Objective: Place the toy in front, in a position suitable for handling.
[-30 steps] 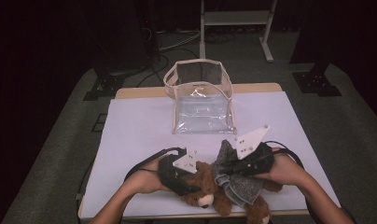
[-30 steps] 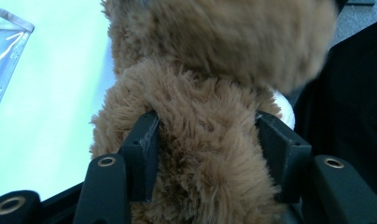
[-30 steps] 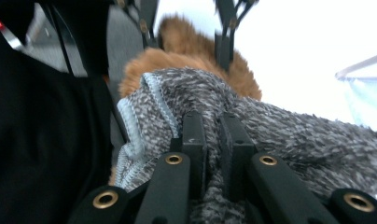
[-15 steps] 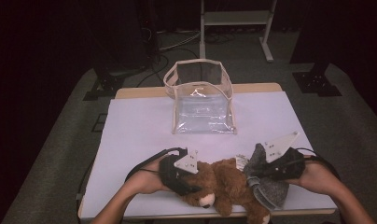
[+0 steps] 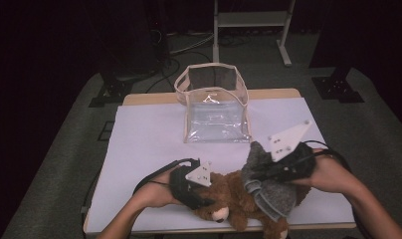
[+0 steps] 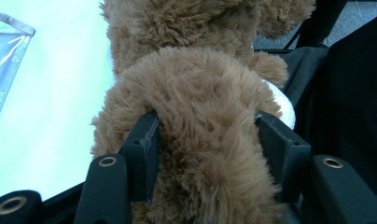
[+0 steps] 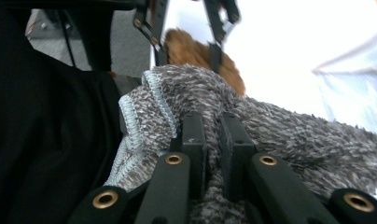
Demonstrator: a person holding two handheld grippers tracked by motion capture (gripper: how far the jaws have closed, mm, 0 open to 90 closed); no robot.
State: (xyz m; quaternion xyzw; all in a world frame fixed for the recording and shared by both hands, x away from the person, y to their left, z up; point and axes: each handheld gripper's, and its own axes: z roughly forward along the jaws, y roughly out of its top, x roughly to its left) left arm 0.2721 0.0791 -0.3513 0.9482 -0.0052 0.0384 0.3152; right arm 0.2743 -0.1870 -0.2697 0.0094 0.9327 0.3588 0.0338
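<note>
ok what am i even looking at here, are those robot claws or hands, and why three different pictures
No robot here: a person at a table holds a hand-operated gripper in each hand. Each gripper has two black jaws and its own small camera.

The wide picture comes from a camera fixed above, looking down on the table. The other two come from the cameras riding on the grippers, looking along their jaws.

On the table lie a brown teddy bear and a clear plastic bag with a beige rim, standing open farther back.

The left gripper clamps the teddy bear; its own view shows the brown fur squeezed between the jaws. The right gripper pinches a grey fuzzy garment with a pale blue hem, which sits on the bear's body. It looks as if the garment is being pulled off or put on; which one I cannot tell.
</note>
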